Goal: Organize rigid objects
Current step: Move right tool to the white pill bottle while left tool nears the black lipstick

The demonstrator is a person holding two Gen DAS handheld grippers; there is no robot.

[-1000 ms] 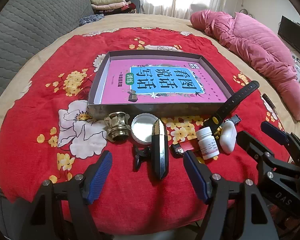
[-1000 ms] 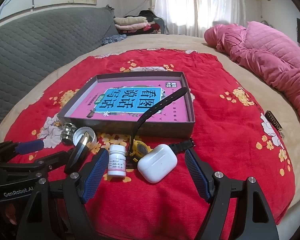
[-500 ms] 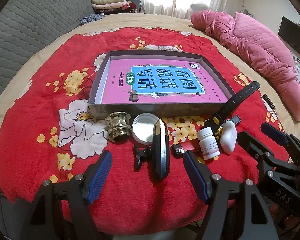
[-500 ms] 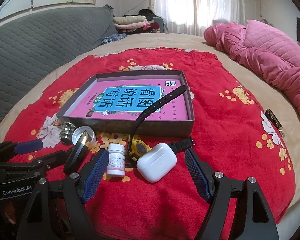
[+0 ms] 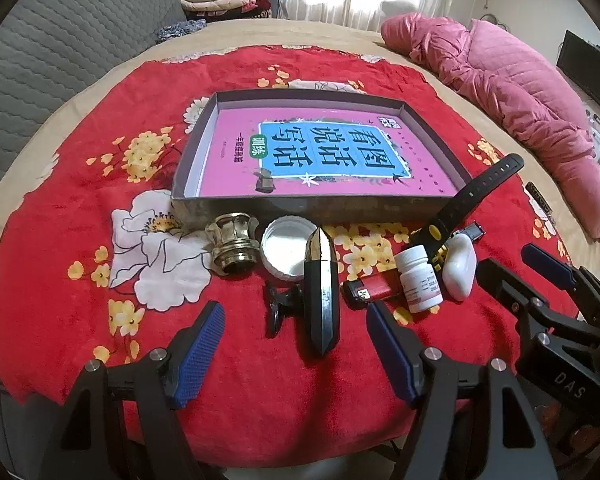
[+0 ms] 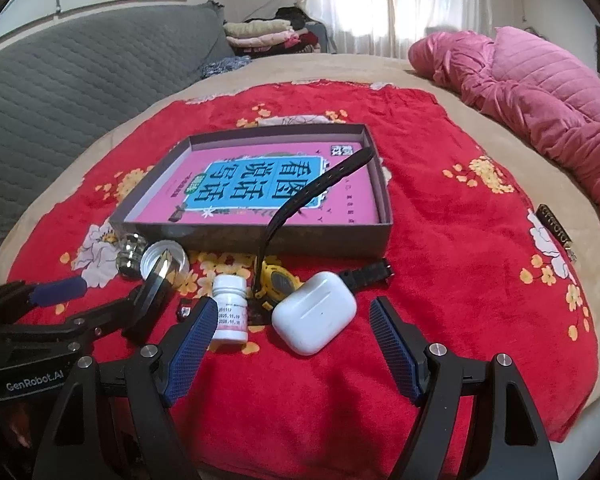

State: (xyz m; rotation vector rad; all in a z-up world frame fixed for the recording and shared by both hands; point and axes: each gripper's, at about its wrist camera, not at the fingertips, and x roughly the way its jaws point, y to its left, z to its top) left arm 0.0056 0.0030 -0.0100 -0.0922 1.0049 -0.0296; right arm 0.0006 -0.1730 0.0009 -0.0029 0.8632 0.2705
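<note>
Red floral cloth (image 5: 260,380) covers the bed and carries every item. A shallow grey box (image 5: 320,202) holding a pink book (image 5: 328,152) lies at the cloth's centre, and the loose objects form a row along its near wall. From the cloth's left side the row reads: a brass-and-glass knob (image 5: 234,246), a white round lid (image 5: 286,252), a black faceted case (image 5: 321,300) with a black hair clip (image 5: 278,308) touching its left side, a red lighter (image 5: 370,290), a white pill bottle (image 6: 230,308) standing upright, a yellow digital watch (image 6: 278,282) whose black strap rises over the box wall, and a white earbud case (image 6: 314,318) just beside the watch. My left claw (image 5: 296,354) is spread wide and empty, its blue pads either side of the faceted case without touching it. My right claw (image 6: 292,344) is likewise spread and empty, with the pill bottle and earbud case between its pads.
</note>
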